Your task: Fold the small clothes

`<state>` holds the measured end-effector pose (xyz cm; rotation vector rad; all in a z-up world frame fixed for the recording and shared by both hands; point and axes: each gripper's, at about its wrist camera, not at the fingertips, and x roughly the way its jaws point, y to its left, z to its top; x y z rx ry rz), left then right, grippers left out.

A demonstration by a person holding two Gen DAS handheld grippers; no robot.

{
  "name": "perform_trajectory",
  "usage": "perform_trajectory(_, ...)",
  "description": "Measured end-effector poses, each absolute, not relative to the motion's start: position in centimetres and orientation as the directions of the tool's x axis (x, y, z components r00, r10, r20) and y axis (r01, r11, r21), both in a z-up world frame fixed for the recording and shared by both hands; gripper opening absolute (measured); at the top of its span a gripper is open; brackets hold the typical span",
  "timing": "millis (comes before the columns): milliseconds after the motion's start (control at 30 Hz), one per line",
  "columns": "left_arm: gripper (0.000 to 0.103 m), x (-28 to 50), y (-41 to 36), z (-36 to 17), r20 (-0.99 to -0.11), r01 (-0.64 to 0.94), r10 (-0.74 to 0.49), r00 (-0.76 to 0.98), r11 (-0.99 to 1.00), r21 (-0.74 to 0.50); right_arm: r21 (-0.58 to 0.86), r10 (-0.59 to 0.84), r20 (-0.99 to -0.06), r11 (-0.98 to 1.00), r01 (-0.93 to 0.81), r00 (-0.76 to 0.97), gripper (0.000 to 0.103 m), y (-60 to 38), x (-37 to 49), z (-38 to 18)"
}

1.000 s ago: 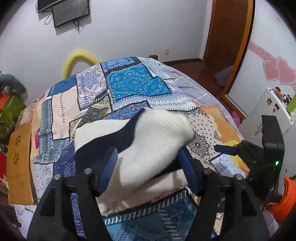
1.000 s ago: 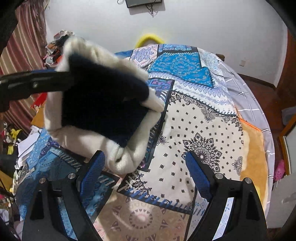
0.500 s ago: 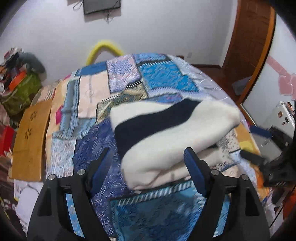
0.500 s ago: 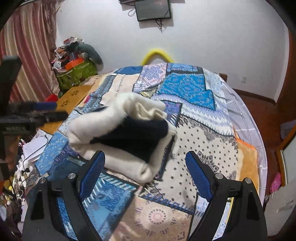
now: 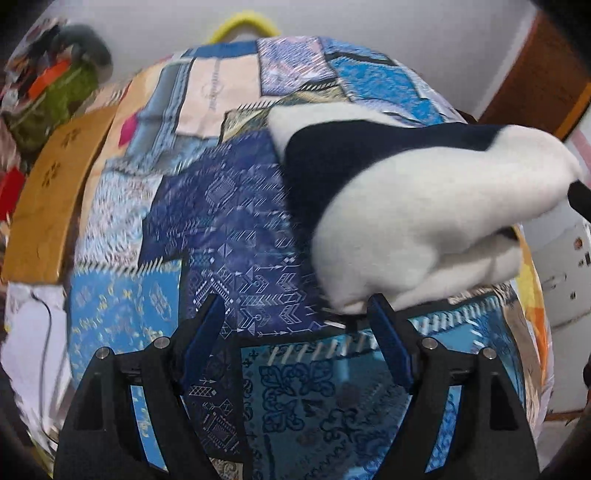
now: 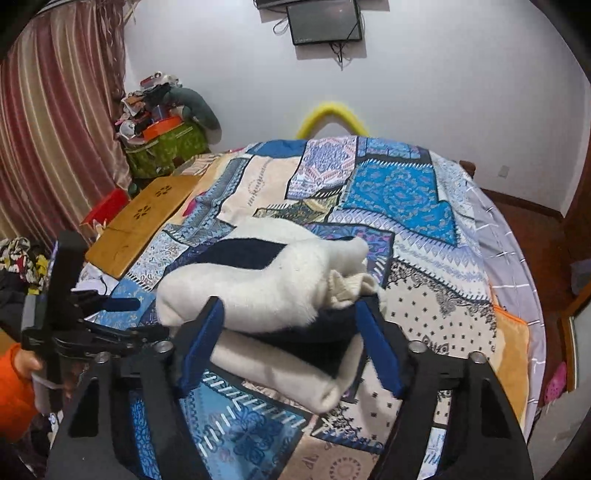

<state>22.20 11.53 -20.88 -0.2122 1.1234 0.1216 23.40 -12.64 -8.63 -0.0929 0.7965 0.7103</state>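
Lying folded on the bedspread [image 6: 417, 192] now, sweater [image 6: 280, 280] released.

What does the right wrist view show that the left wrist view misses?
Right wrist only: the wall-mounted screen, the striped curtain, and the left tool from the side, left of the garment.

Left wrist only: a white appliance at the bed's right edge.

Both: the folded white and navy garment lying on the patchwork bedspread, the wooden board, the yellow loop, and each view's own tool open, gripping nothing.
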Motion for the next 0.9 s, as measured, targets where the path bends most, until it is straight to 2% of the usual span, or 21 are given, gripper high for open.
perform_trajectory(100,0.079,22.3,12.5,-21.8,-0.897,-0.224,-0.086,0.434,0.954,-0.2,0.196,0.549,-0.688,0.77,-0.607,0.475,0.052,-12.3,23.8,-9.3)
perform_trajectory(167,0.079,22.3,13.0,-22.2,-0.889,-0.242,-0.129,0.439,0.936,-0.255,0.215,0.552,-0.696,0.77,-0.601,0.458,0.035,-12.1,24.0,-9.9)
perform_trajectory(200,0.079,22.2,13.3,-22.2,-0.885,-0.25,-0.144,0.443,0.928,-0.276,0.223,0.551,-0.699,0.773,-0.593,0.456,0.034,-12.2,24.0,-10.1)
perform_trajectory(267,0.079,22.1,13.7,-22.5,-0.876,-0.263,-0.16,0.455,0.916,-0.304,0.221,0.555,-0.692,0.772,-0.596,0.462,0.024,-12.2,23.7,-10.0)
perform_trajectory(367,0.091,22.1,14.4,-23.1,-0.886,-0.31,-0.105,0.451,0.913,-0.266,0.221,0.566,-0.685,0.762,-0.609,0.459,0.015,-12.3,23.4,-9.5)
perform_trajectory(500,0.091,22.0,14.8,-23.7,-0.89,-0.327,-0.091,0.446,0.909,-0.257,0.165,0.565,-0.663,0.75,-0.641,0.491,0.012,-12.1,22.4,-8.2)
perform_trajectory(667,0.092,22.1,14.1,-23.6,-0.895,-0.306,-0.02,0.445,0.936,-0.173,0.158,0.578,-0.631,0.749,-0.644,0.517,0.01,-13.0,21.9,-7.5)
perform_trajectory(900,0.092,22.1,14.3,-23.7,-0.896,-0.305,-0.004,0.445,0.939,-0.156,0.195,0.543,-0.691,0.776,-0.6,0.478,0.009,-14.8,22.7,-11.2)
